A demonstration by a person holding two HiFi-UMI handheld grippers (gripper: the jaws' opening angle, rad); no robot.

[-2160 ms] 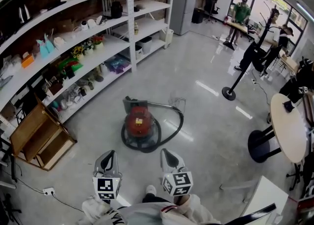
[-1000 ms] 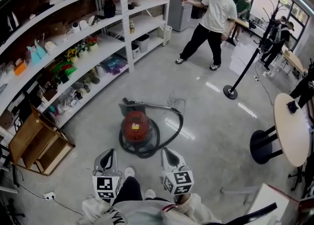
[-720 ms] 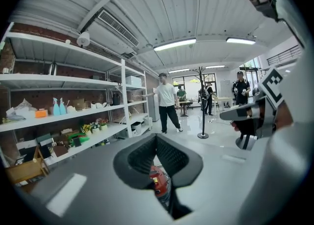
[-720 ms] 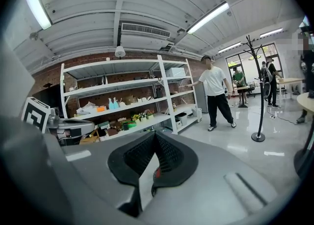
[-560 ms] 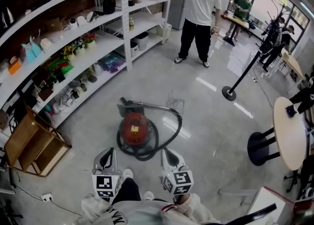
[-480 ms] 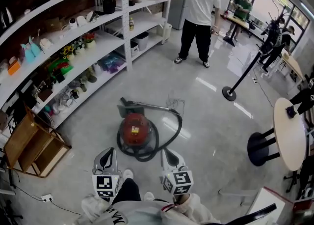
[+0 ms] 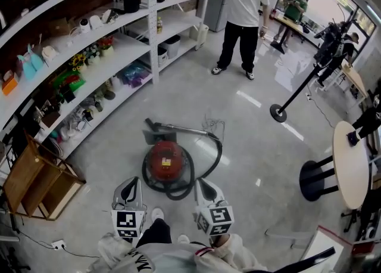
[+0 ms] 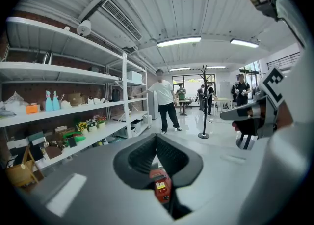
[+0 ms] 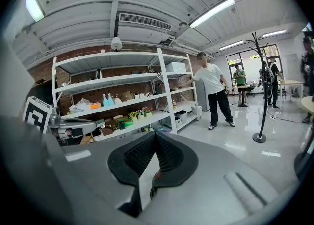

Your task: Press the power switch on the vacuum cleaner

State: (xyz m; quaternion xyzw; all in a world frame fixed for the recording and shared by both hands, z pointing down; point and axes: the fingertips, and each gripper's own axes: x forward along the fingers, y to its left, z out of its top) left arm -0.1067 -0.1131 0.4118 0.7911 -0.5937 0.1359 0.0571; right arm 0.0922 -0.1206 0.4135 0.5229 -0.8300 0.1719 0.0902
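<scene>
A red canister vacuum cleaner (image 7: 166, 160) sits on the grey floor, with its black hose (image 7: 209, 157) looped round it and the nozzle (image 7: 152, 126) lying behind. My left gripper (image 7: 131, 183) and right gripper (image 7: 201, 185) hang side by side just in front of it, both above the floor and touching nothing. In the left gripper view the red body (image 8: 160, 184) shows below the left gripper (image 8: 156, 138), whose jaws meet at the tips. Only a red sliver (image 9: 155, 175) of it shows under the right gripper (image 9: 156, 135), also shut and empty.
Long white shelves (image 7: 89, 51) full of small items run along the left. A wooden crate (image 7: 36, 176) stands at their near end. A person in a white shirt (image 7: 244, 0) stands by the far shelf. A coat stand (image 7: 296, 84) and a round table (image 7: 351, 158) are at the right.
A person walked in from the back and now stands by the far shelf. The vacuum cleaner has come nearer to my grippers. Both grippers keep the same pose.
</scene>
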